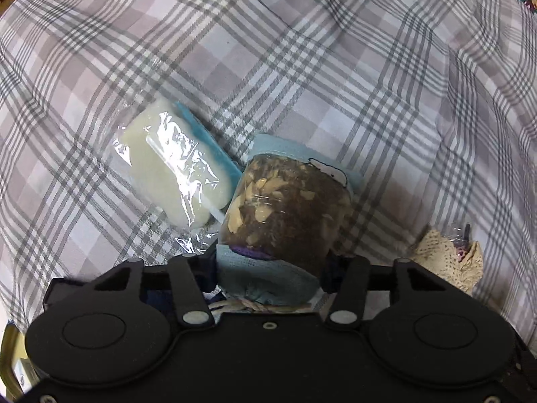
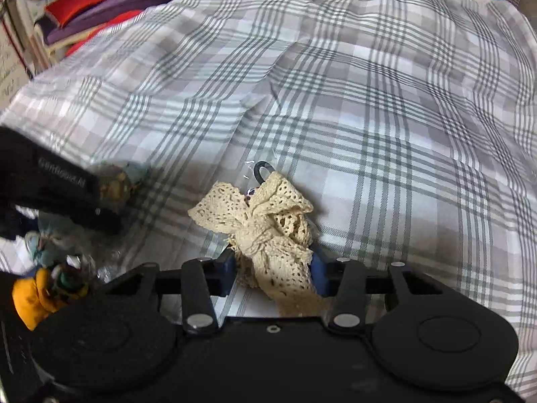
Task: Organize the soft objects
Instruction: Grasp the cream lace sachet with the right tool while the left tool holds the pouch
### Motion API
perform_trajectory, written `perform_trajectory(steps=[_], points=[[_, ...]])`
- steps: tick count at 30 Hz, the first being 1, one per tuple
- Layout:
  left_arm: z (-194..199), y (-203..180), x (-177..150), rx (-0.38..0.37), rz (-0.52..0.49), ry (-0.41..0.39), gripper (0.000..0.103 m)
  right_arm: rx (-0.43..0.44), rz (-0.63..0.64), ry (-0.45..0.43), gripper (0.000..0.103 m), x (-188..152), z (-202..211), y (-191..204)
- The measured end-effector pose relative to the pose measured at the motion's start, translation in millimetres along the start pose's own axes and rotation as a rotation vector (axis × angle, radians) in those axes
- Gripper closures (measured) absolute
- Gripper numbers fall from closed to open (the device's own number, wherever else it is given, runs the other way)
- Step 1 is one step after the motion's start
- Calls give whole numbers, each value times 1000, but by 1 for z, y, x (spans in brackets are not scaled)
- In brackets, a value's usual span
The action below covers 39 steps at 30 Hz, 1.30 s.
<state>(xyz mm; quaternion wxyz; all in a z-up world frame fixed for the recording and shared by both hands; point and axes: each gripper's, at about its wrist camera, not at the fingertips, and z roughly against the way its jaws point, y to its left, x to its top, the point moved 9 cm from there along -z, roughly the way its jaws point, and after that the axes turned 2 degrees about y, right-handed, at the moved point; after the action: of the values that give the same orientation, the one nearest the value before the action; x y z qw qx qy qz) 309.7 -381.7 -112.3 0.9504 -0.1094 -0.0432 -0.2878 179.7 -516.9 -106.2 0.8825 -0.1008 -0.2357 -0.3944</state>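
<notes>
My left gripper (image 1: 268,268) is shut on a soft bundle (image 1: 288,208): a clear-wrapped brown and tan patterned piece backed by light blue cloth. To its left on the plaid sheet lies a cream mitten-shaped item (image 1: 174,164) in clear plastic, with a blue piece under it. My right gripper (image 2: 273,268) is shut on a cream lace bow (image 2: 272,228), its blue pads pressing both sides of the knot. A dark ring (image 2: 263,171) shows at the bow's far end. The lace bow (image 1: 449,258) also appears at the lower right of the left wrist view.
A grey and white plaid sheet (image 2: 369,100) covers the bed in both views. The left tool's black housing (image 2: 50,181) crosses the right wrist view at the left. Small yellow and green soft items (image 2: 37,295) lie at the lower left. Purple and red furnishings (image 2: 84,3) stand beyond.
</notes>
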Motion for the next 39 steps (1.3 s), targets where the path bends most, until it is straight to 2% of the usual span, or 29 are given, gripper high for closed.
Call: perform_trajectory(steps=[6,13,19,24,31,39], points=[[8,-16,-1,1,-39,-22,56,47,-159,-31,60,12,7,-24],[28,-42,-11,-24,-105,-55,56,-2,-281,-31,60,16,2,-54],[65,-56,-25,-64,-146,-112,56,-30,-289,-53,60,16,5,-61],[87,-65,-48,-62,-184,-136,56,-43,-290,-38,60,17,0,-63],[106,-75,-94,-98,-207,-134,56,-55,-306,-40,60,18,-1,-68],[127,-92,-147,-104,-271,-177,56,-70,-294,-31,61,17,-1,-70]])
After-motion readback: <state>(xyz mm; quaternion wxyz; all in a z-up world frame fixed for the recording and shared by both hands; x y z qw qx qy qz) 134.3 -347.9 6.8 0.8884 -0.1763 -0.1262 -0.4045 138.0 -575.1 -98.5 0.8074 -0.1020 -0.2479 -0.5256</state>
